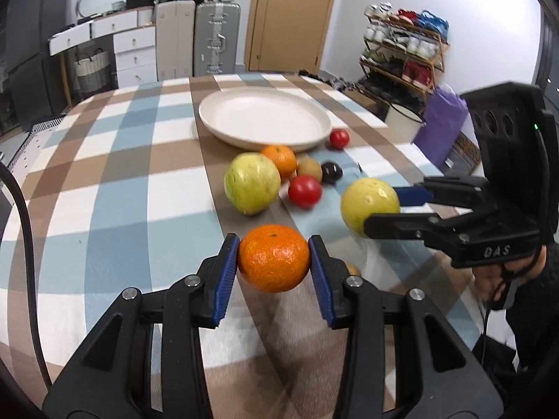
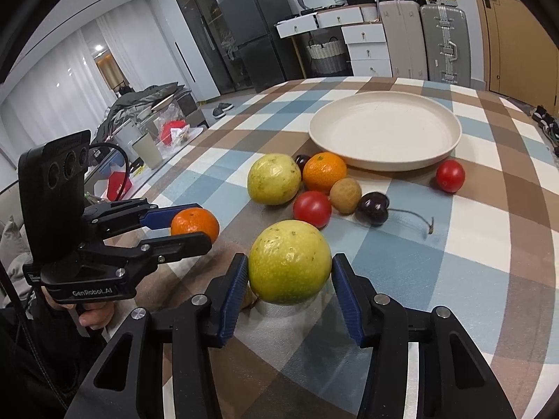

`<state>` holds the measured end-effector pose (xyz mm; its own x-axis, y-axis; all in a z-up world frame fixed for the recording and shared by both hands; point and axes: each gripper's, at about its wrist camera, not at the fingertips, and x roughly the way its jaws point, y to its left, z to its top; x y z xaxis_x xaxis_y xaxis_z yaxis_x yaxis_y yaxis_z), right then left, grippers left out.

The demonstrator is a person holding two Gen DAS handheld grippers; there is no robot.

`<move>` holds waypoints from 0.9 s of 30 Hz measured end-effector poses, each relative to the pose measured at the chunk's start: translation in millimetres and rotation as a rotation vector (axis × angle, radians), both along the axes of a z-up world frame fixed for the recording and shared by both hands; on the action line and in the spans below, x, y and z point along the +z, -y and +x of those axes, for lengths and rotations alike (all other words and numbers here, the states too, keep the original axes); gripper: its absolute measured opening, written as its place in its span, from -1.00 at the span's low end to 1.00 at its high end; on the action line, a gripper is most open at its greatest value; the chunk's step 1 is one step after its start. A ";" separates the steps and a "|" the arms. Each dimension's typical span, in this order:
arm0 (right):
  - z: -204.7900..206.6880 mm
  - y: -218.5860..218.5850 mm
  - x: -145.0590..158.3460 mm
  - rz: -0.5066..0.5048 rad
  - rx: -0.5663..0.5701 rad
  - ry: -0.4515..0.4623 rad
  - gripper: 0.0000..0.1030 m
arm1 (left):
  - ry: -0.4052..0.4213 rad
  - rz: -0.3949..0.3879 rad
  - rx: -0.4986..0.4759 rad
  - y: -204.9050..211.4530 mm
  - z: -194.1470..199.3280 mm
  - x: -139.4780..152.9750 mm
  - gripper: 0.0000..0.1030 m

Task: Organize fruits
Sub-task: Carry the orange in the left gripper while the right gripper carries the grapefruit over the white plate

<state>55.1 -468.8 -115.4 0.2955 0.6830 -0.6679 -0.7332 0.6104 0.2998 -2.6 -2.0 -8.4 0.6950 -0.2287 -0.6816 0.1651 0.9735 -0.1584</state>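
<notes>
My left gripper (image 1: 274,262) is shut on an orange mandarin (image 1: 274,257) and holds it above the checked tablecloth; it also shows in the right wrist view (image 2: 199,223). My right gripper (image 2: 290,279) is shut on a yellow-green guava (image 2: 290,262), which also shows in the left wrist view (image 1: 368,204). On the table lie a second guava (image 2: 273,178), a second mandarin (image 2: 324,171), two red tomatoes (image 2: 312,208) (image 2: 450,175), a brown kiwi (image 2: 345,191) and a dark cherry (image 2: 373,208). The empty cream plate (image 2: 353,153) sits behind them.
The round table's far edge lies just behind the plate. A shoe rack (image 1: 401,45), a purple bag (image 1: 442,122) and a white bucket (image 1: 401,118) stand right of the table. Suitcases (image 1: 216,38) and drawers (image 1: 134,52) stand at the back wall.
</notes>
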 end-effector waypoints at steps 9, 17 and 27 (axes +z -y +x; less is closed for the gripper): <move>13.1 15.9 21.8 0.042 -0.055 0.047 -0.03 | 0.080 -0.005 0.079 -0.5 24.1 22.2 -0.27; 30.6 26.1 40.8 0.087 -0.104 0.083 -0.03 | 0.123 0.013 0.146 -3.2 54.5 34.3 -0.27; 56.9 32.8 52.5 0.113 -0.138 0.106 -0.03 | 0.140 0.056 0.200 -2.4 88.3 37.9 -0.27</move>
<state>112.0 -501.6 -62.9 0.4558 0.7001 -0.5497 -0.6759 0.6740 0.2980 85.7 0.4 29.6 0.8114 -0.0420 -0.5829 -0.0149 0.9956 -0.0925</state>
